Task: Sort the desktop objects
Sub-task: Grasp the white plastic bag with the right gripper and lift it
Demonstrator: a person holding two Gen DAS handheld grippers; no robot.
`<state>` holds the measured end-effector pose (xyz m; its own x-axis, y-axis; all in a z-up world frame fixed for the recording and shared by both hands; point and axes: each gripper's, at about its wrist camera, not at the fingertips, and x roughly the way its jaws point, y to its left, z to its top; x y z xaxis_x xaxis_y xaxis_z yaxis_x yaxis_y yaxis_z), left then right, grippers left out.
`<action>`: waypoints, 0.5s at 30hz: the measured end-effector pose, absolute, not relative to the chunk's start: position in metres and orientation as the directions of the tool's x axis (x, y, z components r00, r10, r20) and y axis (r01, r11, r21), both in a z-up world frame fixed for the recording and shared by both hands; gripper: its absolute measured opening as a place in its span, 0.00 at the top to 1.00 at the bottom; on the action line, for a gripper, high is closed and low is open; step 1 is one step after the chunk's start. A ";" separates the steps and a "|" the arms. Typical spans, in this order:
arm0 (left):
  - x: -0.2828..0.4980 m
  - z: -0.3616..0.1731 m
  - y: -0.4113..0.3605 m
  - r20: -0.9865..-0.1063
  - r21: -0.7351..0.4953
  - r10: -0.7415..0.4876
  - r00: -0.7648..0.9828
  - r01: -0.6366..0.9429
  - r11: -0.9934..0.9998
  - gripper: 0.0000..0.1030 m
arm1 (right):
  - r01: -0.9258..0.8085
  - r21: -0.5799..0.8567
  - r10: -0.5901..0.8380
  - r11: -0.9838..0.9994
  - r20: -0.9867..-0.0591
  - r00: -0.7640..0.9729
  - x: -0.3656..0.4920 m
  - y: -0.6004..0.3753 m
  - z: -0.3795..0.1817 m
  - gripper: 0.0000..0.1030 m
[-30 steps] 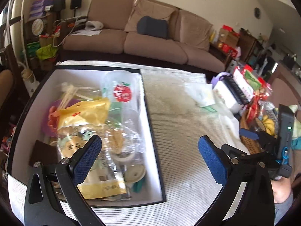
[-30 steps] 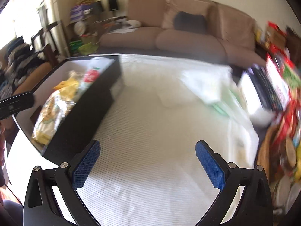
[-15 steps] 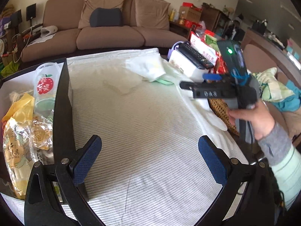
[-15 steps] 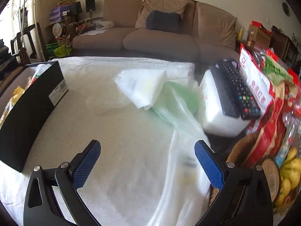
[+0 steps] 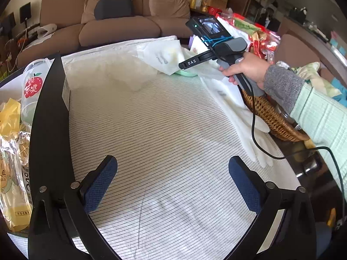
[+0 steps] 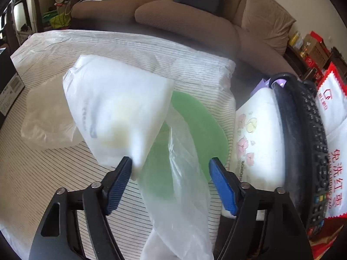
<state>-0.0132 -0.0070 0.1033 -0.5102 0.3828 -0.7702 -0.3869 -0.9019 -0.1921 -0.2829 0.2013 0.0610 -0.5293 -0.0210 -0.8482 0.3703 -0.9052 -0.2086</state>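
I hold my right tool (image 6: 170,171) tilted steeply down over the far right part of the worktop (image 5: 169,130), my right hand (image 5: 245,70) wrapped round its grey handle with the wrist bent forward and the sleeve (image 5: 303,106) reaching in from the right. Its jaws are closing, half-wide, and a clear plastic bag (image 6: 182,173) runs up between them over a green plate (image 6: 203,130). The left pad (image 6: 118,186) just touches the lower corner of a white packet (image 6: 117,112) that stands tilted beside the bag; the right pad is clear of everything. Just right of the plate sits a tissue pack (image 6: 256,130) with a black remote (image 6: 308,151) on top.

My left tool (image 5: 172,184) hangs lower and nearer, angled down over bare striped cloth, jaws wide apart with nothing between them. The black sorting box (image 5: 51,119) stands at its left, snack bags (image 5: 10,151) inside.
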 end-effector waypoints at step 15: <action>-0.011 0.133 -0.032 -0.708 -0.255 0.422 -0.566 -0.353 -0.900 0.00 | 0.395 0.231 -0.452 -0.889 -0.582 -0.677 -0.170 0.230 0.200 0.91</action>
